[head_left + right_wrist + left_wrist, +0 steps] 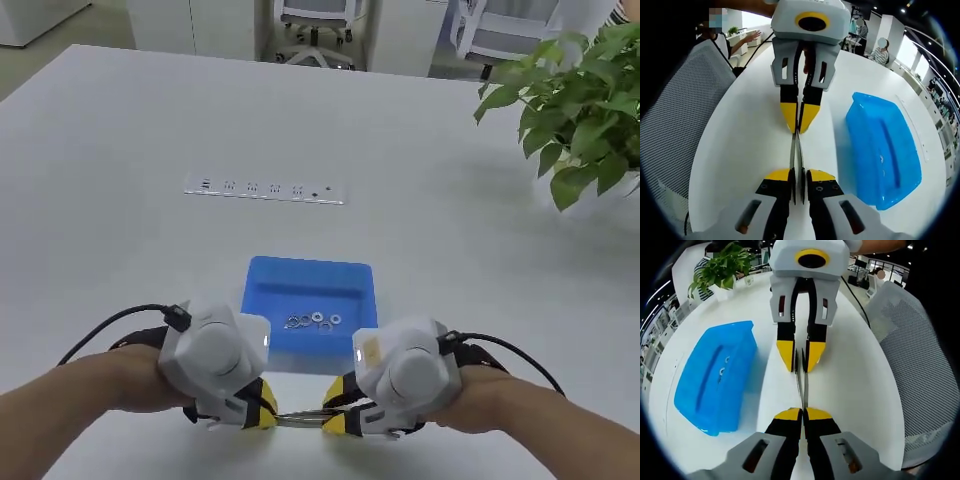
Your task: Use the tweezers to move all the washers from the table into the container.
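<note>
Thin metal tweezers (300, 418) hang level between my two grippers near the table's front edge. My left gripper (258, 412) is shut on one end, and my right gripper (337, 420) is shut on the other, tip facing tip. In the left gripper view my jaws (803, 415) pinch the tweezers (801, 385), which run up into the right gripper (801, 359). In the right gripper view the two tweezer arms (797, 150) sit slightly spread between my jaws (799, 176). Just beyond stands the blue container (262, 285), holding several washers (315, 320).
A white power strip (265, 189) lies flush in the table behind the container. A potted plant (585, 100) stands at the far right. Office chairs (315, 20) stand past the far edge. A mesh chair (675, 115) is close behind the front edge.
</note>
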